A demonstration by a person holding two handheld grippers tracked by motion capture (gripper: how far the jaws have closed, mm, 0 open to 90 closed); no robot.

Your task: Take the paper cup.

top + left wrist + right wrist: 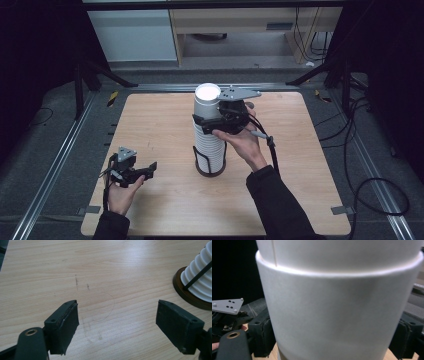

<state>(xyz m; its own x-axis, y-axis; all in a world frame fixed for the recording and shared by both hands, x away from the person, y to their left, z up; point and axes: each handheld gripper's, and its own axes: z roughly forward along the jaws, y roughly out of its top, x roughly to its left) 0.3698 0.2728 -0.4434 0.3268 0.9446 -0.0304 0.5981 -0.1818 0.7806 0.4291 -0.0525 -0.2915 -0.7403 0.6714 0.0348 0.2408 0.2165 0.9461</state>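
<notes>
A tall stack of white paper cups (210, 145) stands in a holder with a brown base (210, 172) and black wire uprights, at the middle of the wooden table (165, 125). My right gripper (207, 125) reaches in from the right near the top of the stack. In the right gripper view its jaws (332, 337) sit against both sides of a cup (332, 310), with another cup nested above it. My left gripper (145, 172) rests low at the front left, apart from the stack, open with nothing in it (117, 325). The stack (200, 277) and base (182, 293) lie to its right.
Bare wood surrounds the holder on every side. Metal rails and black cables (360, 165) run along the floor beside the table. A pale cabinet (135, 35) and a desk stand beyond the far edge.
</notes>
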